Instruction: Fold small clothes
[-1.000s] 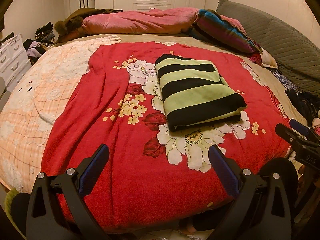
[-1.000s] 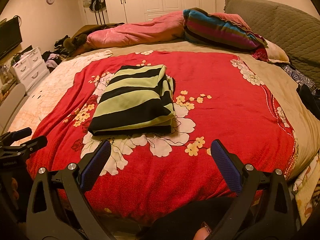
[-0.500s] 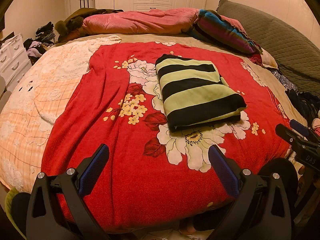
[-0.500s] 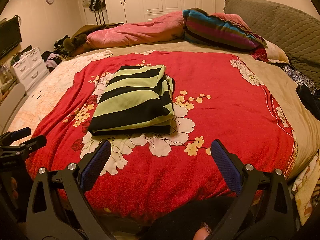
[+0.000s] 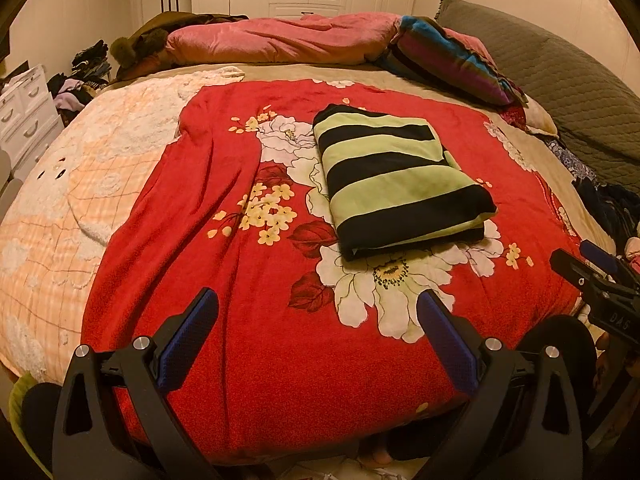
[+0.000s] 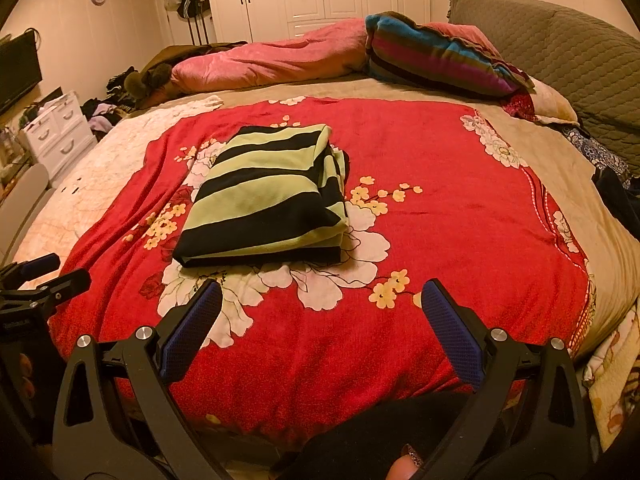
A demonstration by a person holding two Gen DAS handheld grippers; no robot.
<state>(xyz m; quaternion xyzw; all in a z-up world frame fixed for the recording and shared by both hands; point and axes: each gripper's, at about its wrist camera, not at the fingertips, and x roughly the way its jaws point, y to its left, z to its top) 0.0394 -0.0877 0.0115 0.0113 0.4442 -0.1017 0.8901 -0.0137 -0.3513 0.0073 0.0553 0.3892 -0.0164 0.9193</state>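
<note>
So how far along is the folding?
Done: the striped top lies folded in a neat rectangle on the red blanket. In hand: nothing; left tongs and right tongs are open and clear of it. Left: no other unfolded small clothes show on the blanket.

The left gripper (image 5: 316, 312) is held level and low, its jaws spread wide with nothing between them; its blue-padded fingertips (image 5: 192, 330) are pointed forward; the same gripper (image 6: 44, 272) is seen at the left edge of the right wrist view. The right gripper (image 6: 320, 306) is likewise held wide apart and empty; it is seen again (image 5: 588, 268) at the right edge of the left wrist view, just beside the other.
</note>
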